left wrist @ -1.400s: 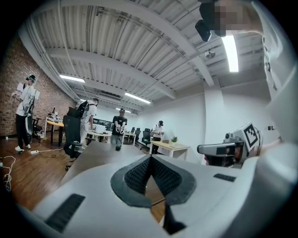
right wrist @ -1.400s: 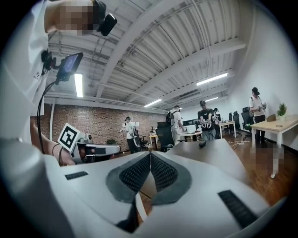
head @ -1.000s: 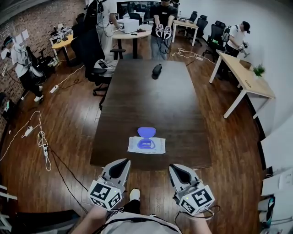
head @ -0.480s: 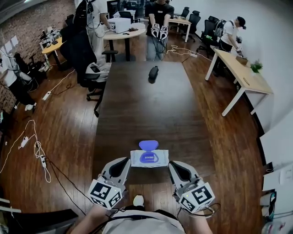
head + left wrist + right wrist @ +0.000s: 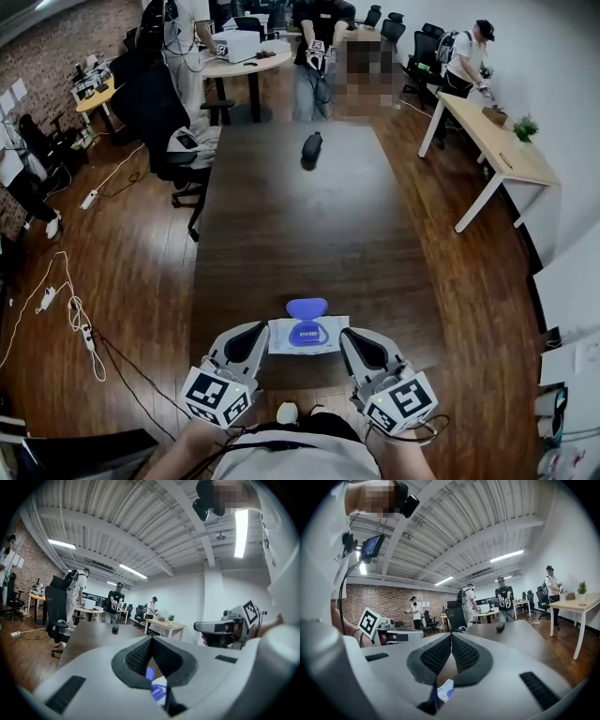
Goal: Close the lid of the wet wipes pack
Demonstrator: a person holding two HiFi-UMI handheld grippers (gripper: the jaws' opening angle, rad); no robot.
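The wet wipes pack (image 5: 307, 336) lies flat at the 6 o'clock end of the dark tabletop (image 5: 281, 216), close to the near edge. Its blue lid (image 5: 307, 307) is flipped open toward 12 o'clock, leaving the blue oval opening bare. The left tongs (image 5: 258, 329) sit just beside the pack at its 8 o'clock and the right tongs (image 5: 349, 335) just beside it at its 4 o'clock. Both are clenched on nothing: in each gripper view the ribbed pads meet at the tip, and the pack shows only through the gap below them. Whether either tip touches the wrapper cannot be told. This looks like the approach step, with the closing itself not yet begun. The next move probably calls for one set of tongs to reach past the opening to the raised lid, tip it back toward 6 o'clock and press it flat until it seats. The other could rest on the wrapper so the light pack does not slide. A dark object (image 5: 311, 145) lies well apart at the 12 o'clock end.
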